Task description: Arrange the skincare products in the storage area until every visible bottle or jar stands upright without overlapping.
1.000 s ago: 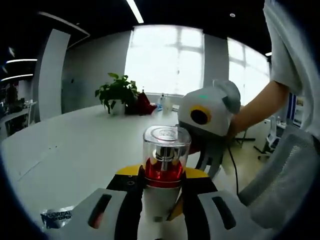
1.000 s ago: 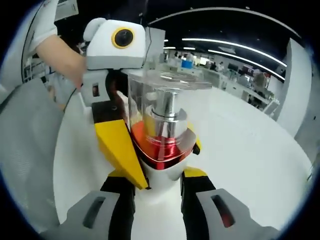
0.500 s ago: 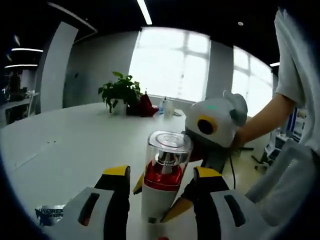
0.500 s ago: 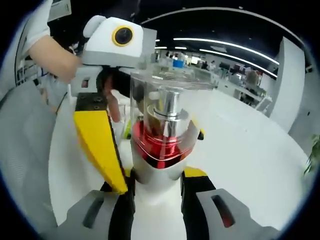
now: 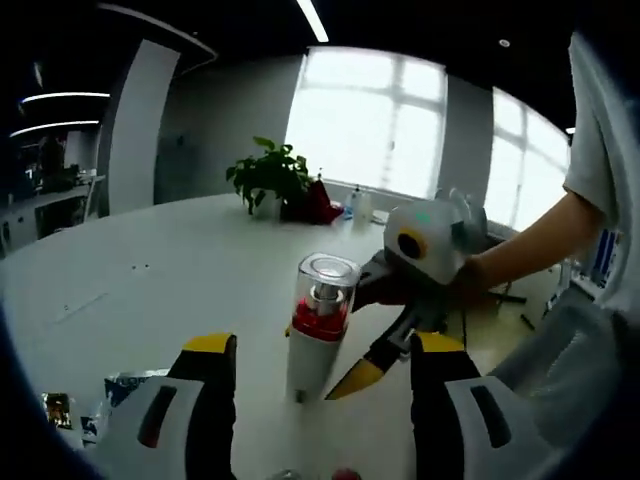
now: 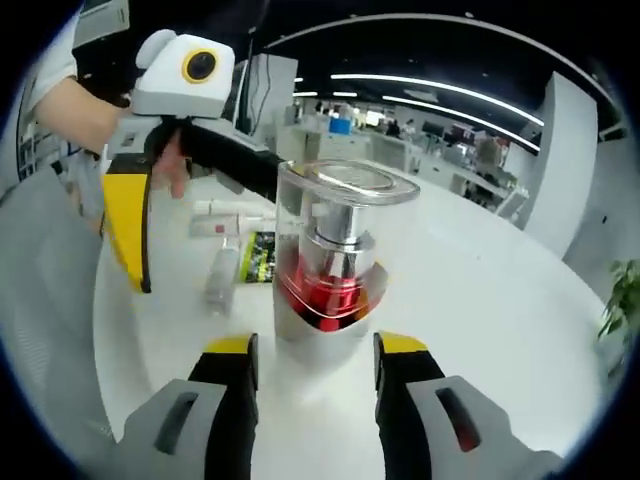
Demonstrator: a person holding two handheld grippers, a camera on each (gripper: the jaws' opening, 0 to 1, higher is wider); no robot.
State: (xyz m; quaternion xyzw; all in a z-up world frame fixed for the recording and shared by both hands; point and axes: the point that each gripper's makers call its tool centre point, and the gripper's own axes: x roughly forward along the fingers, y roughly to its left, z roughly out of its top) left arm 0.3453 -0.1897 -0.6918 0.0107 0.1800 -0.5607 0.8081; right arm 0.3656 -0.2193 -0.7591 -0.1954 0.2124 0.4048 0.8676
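Note:
A pump bottle (image 5: pixel 318 328) with a clear cap, red middle and white base stands on the white table (image 5: pixel 160 290), leaning slightly. My left gripper (image 5: pixel 323 348) is open, with its jaws wide on either side and short of the bottle. The right gripper's yellow finger (image 5: pixel 358 378) reaches in beside the bottle's base. In the right gripper view the same bottle (image 6: pixel 330 270) stands just beyond my right gripper (image 6: pixel 316 348), whose jaws are open and flank the base without pressing it. The left gripper's yellow finger (image 6: pixel 128 230) hangs to the left of it.
Two tubes (image 6: pixel 222 275) and a dark green packet (image 6: pixel 262 255) lie flat on the table behind the bottle. A foil sachet (image 5: pixel 128 388) lies near my left jaw. A potted plant (image 5: pixel 272 175) stands at the table's far edge. A person's arm (image 5: pixel 530 240) holds the right gripper.
The left gripper has let go of the bottle and drawn back. The right gripper's jaws have widened and backed off. The bottle now stands on the table by itself.

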